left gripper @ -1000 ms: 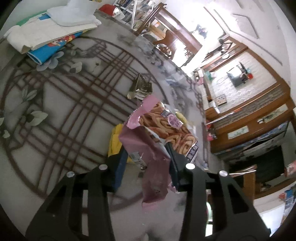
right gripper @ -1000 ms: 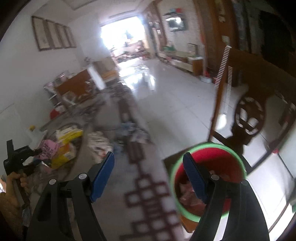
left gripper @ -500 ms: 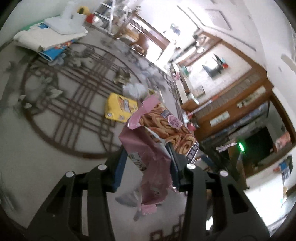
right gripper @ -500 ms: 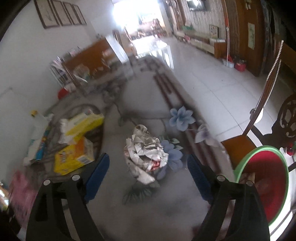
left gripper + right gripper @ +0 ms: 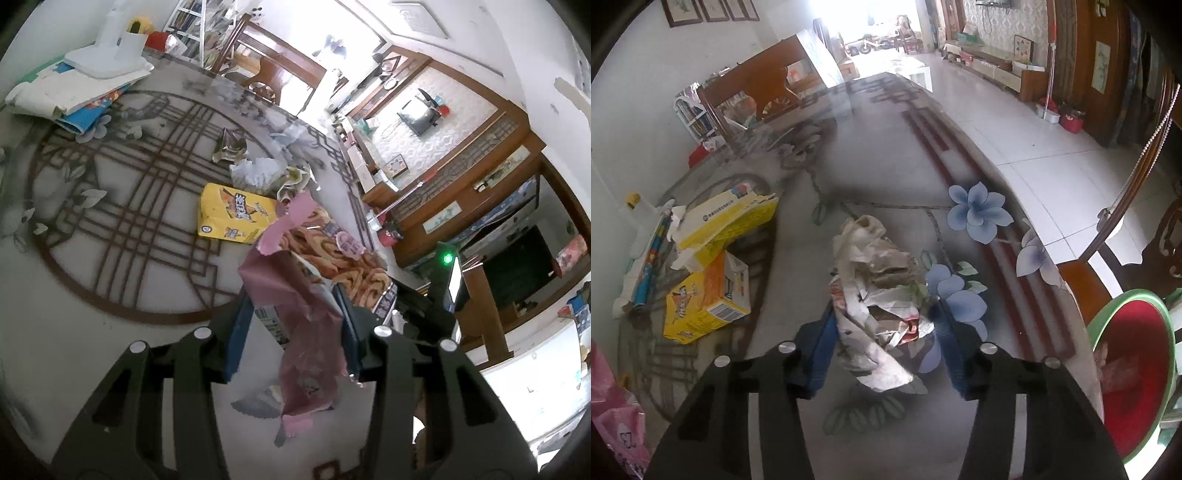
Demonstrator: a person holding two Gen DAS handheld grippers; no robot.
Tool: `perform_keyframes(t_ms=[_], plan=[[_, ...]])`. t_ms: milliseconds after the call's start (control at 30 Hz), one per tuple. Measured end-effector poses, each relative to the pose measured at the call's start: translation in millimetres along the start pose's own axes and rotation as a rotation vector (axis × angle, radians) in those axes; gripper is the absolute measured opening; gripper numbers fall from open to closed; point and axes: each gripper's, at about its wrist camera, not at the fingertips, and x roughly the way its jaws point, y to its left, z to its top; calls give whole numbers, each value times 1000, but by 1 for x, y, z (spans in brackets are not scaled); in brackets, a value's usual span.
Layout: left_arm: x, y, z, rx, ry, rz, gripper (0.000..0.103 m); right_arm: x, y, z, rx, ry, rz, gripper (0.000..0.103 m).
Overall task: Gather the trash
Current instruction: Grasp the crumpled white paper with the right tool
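Mid-collection. The left gripper (image 5: pixel 293 325) clamps a torn pink biscuit wrapper (image 5: pixel 306 295); the right gripper (image 5: pixel 884 341), jaws just closing, pinches a crumpled newspaper wad (image 5: pixel 879 291) beside the green-rimmed red bin (image 5: pixel 1134 384) (partly filled). Yellow cartons (image 5: pixel 709 299) remain, farther off.

A big glass table (image 5: pixel 886 155) has blue flowers (image 5: pixel 979 212) painted on it. A wooden chair (image 5: pixel 1123 206) stands just beside the table. Far off, a TV (image 5: pixel 419 116) hangs on a patterned wall. The floor (image 5: pixel 1027 122) is shiny white tile.
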Motion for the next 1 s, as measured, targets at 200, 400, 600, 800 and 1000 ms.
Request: perform_keyframes(t_ms=[200, 400, 600, 800, 1000], plan=[[0, 2, 0, -16, 7, 8, 42, -18, -1, -8, 20, 10, 72, 40], [0, 2, 0, -13, 3, 20, 42, -52, 0, -15, 6, -52, 88, 40], [2, 4, 0, -14, 9, 37, 42, -77, -1, -38, 1, -66, 129, 40], [2, 2, -2, -2, 9, 55, 42, -99, 2, -63, -24, -79, 140, 40], [0, 0, -3, 17, 3, 67, 42, -113, 4, -85, -51, -76, 153, 40]])
